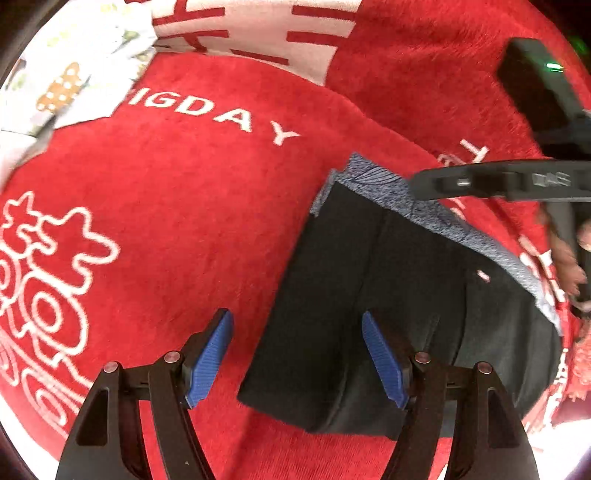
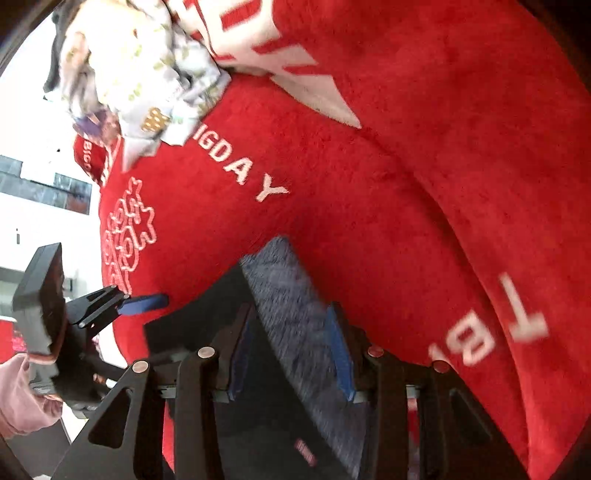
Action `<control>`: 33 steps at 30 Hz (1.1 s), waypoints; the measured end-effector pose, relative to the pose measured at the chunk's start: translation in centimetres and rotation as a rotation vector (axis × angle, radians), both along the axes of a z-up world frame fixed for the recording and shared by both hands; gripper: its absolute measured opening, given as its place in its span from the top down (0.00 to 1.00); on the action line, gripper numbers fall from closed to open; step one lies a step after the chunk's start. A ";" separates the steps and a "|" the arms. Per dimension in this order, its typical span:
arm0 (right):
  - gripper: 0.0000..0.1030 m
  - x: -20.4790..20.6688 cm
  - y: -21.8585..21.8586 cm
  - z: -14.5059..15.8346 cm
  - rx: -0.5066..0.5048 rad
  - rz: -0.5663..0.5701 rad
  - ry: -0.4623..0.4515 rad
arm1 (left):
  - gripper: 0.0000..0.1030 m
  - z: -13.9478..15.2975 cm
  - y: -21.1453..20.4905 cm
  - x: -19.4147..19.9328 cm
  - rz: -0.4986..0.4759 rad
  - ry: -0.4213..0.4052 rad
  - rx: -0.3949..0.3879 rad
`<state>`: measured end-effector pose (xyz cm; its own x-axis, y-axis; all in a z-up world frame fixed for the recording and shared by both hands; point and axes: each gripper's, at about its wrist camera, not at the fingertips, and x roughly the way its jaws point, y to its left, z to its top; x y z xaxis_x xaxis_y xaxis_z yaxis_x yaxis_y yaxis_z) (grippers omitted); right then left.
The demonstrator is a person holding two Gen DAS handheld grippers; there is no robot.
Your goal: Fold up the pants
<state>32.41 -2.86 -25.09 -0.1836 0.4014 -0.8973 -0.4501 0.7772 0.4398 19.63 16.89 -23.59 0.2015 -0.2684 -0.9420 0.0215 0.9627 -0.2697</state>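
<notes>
Folded black pants (image 1: 388,314) with a grey-blue waistband (image 1: 424,214) lie on a red blanket (image 1: 184,221) with white lettering. My left gripper (image 1: 297,360) is open above the pants' left edge, one blue pad over the black cloth and the other over the blanket, gripping nothing. In the right wrist view, my right gripper (image 2: 290,354) hovers over the waistband (image 2: 288,295) with its blue pads apart and not pressing on it; the picture is blurred. One blue finger of the left tool (image 2: 144,302) shows at the left. A black part of the right tool (image 1: 498,181) crosses the waistband.
A pale patterned cloth (image 1: 74,74) (image 2: 147,74) lies crumpled at the blanket's far left corner, beside a white and red patterned strip (image 1: 258,29). A person's hand (image 1: 565,258) and a pink sleeve (image 2: 22,391) hold the tools. The blanket's edge runs at the left (image 2: 101,221).
</notes>
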 end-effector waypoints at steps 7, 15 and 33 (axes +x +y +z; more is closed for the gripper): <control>0.96 0.1 0.6 0.2 0.060 0.032 0.056 | 0.29 0.2 0.8 -0.5 0.022 -0.004 -0.040; 0.95 -0.1 2.7 -3.2 -0.077 0.024 -0.001 | 0.29 0.2 1.2 -1.6 0.023 -0.009 0.053; 0.68 -6.3 -9.0 0.3 -0.133 -0.393 -0.078 | 0.29 0.6 -8.1 2.2 -0.030 -0.025 0.142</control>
